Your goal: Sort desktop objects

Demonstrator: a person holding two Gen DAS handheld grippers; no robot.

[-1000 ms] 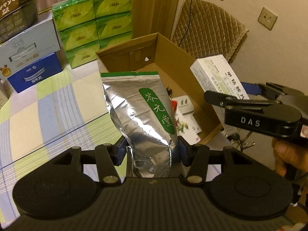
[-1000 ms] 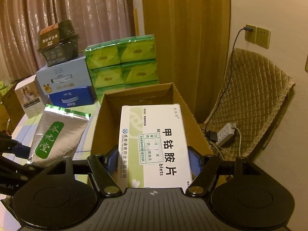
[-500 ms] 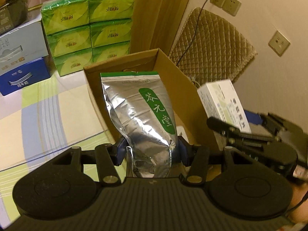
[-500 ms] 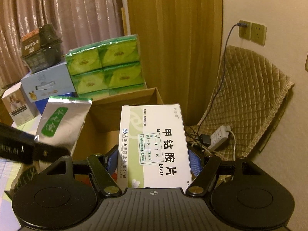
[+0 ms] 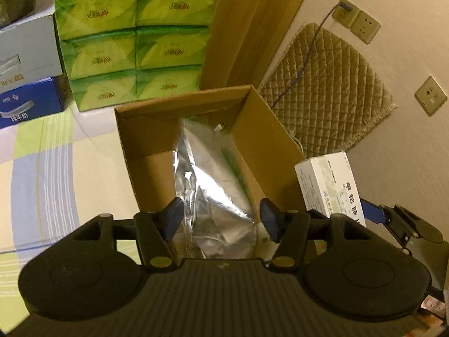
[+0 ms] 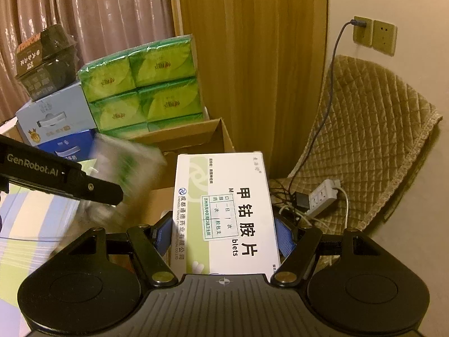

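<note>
The left tool (image 5: pixel 221 219) is wide open, and the silver tea bag (image 5: pixel 213 185) drops into the cardboard box (image 5: pixel 269 146). The right tool (image 6: pixel 224 234) squeezes the white medicine box (image 6: pixel 227 213), waiting beside the cardboard box.

Both wrist views face the nearby cardboard box (image 5: pixel 269 146) from above.

Boxes (image 5: pixel 28 101) on checked tablecloth (image 5: pixel 56 168)

The white box (image 6: pixel 227 213) at centre frame reads "甲钴胺片" and "blets", and the black arm (image 6: pixel 56 175) at left reads, seemingly, "GenRobot.AI".
</note>
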